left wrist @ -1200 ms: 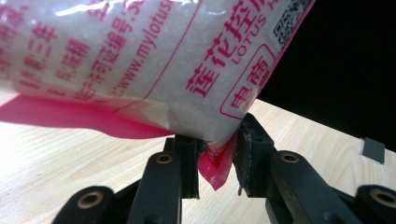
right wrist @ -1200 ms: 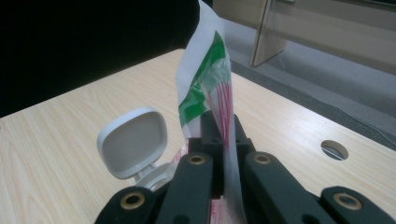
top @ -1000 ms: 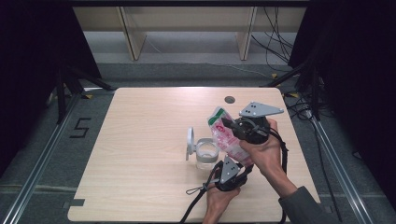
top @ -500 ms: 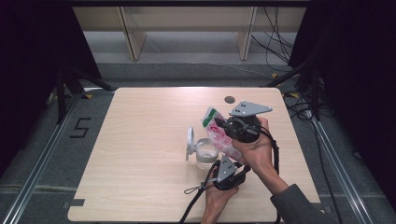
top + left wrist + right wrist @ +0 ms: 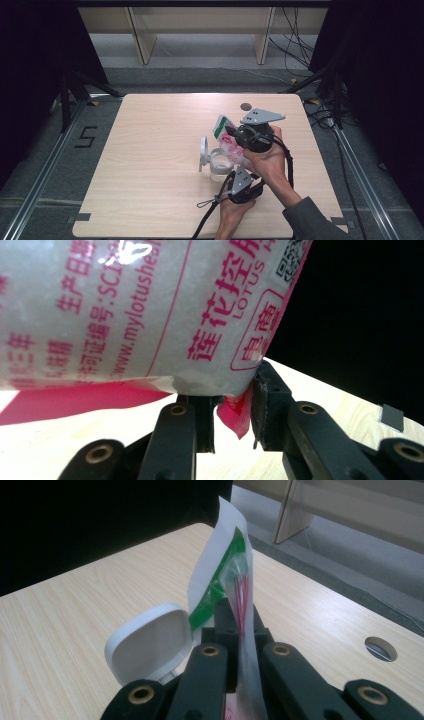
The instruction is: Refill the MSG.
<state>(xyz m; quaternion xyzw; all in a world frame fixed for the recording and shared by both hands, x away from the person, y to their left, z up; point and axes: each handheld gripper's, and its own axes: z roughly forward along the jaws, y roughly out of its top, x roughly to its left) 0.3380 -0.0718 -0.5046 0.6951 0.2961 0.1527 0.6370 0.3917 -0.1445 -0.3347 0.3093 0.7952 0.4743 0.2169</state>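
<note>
The right tongs [image 5: 235, 136] sat higher and farther from the person, held in the right hand [image 5: 267, 159], whose sleeved forearm came in from the lower right. Their black jaws were pressed together on a pouch [image 5: 227, 142]. The left tongs [image 5: 239, 175] lay low and nearer the person, gripped by the left hand [image 5: 234, 212] from below, their jaws pinching the pouch's lower edge.

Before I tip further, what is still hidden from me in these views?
- Level inside the jar: high view, covered by the bag.
- Bag's opening: high view, behind the right tongs; cut off by the frame edges in both gripper views.
- Left tongs: high view, tips under the bag.
- Small print on the bag: too small.
</note>
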